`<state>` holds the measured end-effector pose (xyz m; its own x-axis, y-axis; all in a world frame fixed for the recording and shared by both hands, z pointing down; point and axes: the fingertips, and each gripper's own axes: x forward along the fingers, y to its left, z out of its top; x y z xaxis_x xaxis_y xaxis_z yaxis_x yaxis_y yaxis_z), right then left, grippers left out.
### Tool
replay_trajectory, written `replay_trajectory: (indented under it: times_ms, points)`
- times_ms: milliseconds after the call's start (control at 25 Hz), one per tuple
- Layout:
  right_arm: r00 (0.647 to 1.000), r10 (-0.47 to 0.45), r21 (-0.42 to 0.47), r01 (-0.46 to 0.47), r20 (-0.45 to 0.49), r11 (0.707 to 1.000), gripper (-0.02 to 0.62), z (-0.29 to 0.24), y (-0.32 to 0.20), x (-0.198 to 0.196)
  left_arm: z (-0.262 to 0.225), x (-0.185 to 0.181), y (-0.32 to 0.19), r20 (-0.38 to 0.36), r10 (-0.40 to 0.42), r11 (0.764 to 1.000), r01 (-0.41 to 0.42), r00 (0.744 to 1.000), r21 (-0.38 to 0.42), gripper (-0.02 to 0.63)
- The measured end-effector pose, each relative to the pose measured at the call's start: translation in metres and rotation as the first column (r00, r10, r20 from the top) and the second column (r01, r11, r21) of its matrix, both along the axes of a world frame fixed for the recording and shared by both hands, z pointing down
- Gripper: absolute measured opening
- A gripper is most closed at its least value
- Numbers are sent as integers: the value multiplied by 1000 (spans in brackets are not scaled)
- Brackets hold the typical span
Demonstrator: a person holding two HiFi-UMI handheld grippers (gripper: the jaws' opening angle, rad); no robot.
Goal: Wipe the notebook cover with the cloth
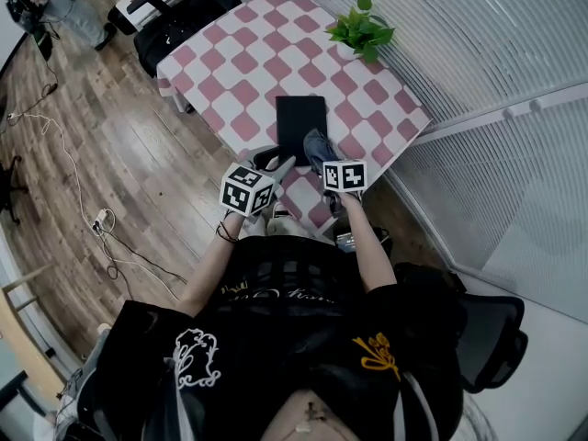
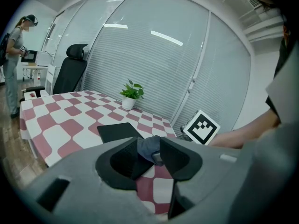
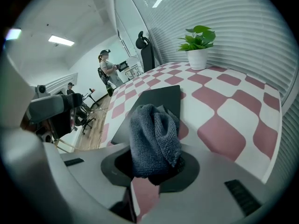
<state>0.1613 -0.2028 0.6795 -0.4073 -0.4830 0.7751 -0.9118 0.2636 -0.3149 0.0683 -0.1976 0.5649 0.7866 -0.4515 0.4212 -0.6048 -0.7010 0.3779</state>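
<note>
Right now my right tool (image 3: 150, 168) is pinching the grey cloth (image 3: 154, 139), which is bunched over the near edge of the black notebook (image 1: 299, 118). The notebook lies flat on the checked bench (image 1: 230, 62). My left tool (image 2: 149, 157) is spread and holds nothing, just beside the notebook's near corner. A potted plant (image 1: 361, 28) stands at the far edge.

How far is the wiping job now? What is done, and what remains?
Done: the cloth is picked up, clamped by the right gripper. In hand: it hangs at the near edge of the black notebook; contact is unclear. Left: wiping the cover itself. The left gripper is open and empty.
</note>
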Motion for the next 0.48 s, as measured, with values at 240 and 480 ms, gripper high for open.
replay_trajectory:
  times_ms: [240, 480]
  points:
    - [999, 42, -5, -42, -6, 999, 91, 2, 4, 28, -1, 21, 2, -1, 27, 1000, -27, 1000, 7, 144]
    - [997, 74, -1, -74, 26, 997, 91, -2, 5, 39, -2, 22, 2, 12, 6, 1000, -6, 1000, 10, 144]
